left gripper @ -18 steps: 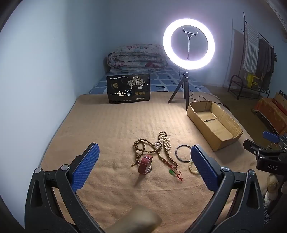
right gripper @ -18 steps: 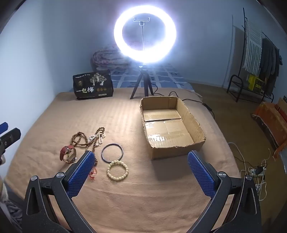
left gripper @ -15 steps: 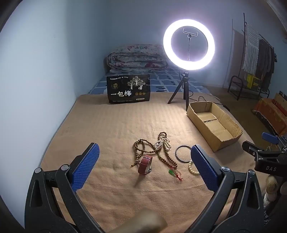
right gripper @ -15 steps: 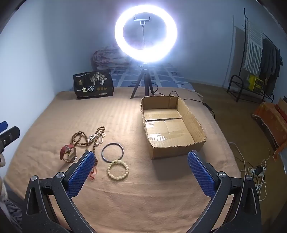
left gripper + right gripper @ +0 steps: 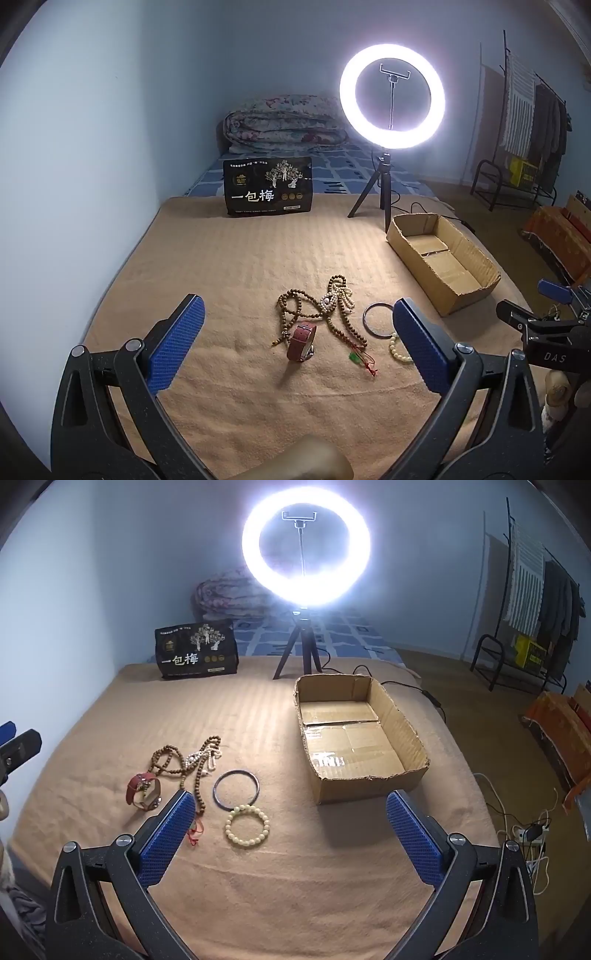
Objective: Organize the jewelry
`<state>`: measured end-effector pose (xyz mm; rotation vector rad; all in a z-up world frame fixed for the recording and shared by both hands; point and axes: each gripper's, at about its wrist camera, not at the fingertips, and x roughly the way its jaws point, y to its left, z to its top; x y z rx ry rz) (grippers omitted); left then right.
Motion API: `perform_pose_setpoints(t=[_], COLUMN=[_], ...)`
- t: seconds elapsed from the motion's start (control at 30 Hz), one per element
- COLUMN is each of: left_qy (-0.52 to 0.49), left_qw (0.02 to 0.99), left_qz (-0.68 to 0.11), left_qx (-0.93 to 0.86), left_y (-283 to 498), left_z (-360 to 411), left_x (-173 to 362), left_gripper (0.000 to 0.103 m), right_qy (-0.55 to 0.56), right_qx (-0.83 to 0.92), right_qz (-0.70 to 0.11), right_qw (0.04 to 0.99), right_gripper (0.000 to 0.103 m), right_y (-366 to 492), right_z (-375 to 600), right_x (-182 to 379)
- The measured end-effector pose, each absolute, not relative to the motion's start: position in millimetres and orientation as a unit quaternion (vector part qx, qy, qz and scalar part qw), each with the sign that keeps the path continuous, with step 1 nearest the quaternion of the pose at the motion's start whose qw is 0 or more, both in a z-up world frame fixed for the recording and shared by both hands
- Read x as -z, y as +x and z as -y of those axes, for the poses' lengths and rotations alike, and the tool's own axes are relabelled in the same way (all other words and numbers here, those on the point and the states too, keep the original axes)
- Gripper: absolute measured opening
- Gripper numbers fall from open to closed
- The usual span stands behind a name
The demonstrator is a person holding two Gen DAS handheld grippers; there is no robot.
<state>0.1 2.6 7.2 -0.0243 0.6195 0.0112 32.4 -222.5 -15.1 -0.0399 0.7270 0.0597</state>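
Left gripper point(image 5: 295, 332) and right gripper point(image 5: 290, 821) both spread wide, empty, above the tan blanket point(image 5: 295, 886). Jewelry lies w/ red watch point(image 5: 301, 341) nearest left – bead bracelet point(image 5: 247, 825) fully seen only from right view, cardboard box point(image 5: 369, 786) beside.

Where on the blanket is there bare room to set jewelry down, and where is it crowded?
Bare: between the black bag and the bead necklaces, and the near strip below the cream bracelet. The cardboard box is empty. Crowded: around the watch and metal bangle.
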Motion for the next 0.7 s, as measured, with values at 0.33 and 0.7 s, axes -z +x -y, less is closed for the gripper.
perform_pose_setpoints(t=[0.33,0.7], left_qy=[-0.012,-0.013], left_qw=[0.953,0.953], left_qz=[-0.303,-0.302], left_qx=[-0.007,-0.008], left_y=[-1.8,-1.0], left_z=[-3.1,-5.1], left_x=[-9.0,-11.3], left_gripper=[0.103,0.103], right_qy=[-0.019,-0.019], right_qx=[-0.028,-0.028], right_qz=[-0.358,-0.359], right_qw=[0.933,0.933], right_gripper=[0.103,0.103], right_y=[33.3,33.9], right_z=[223.2,222.5], right_x=[16.1,16.2])
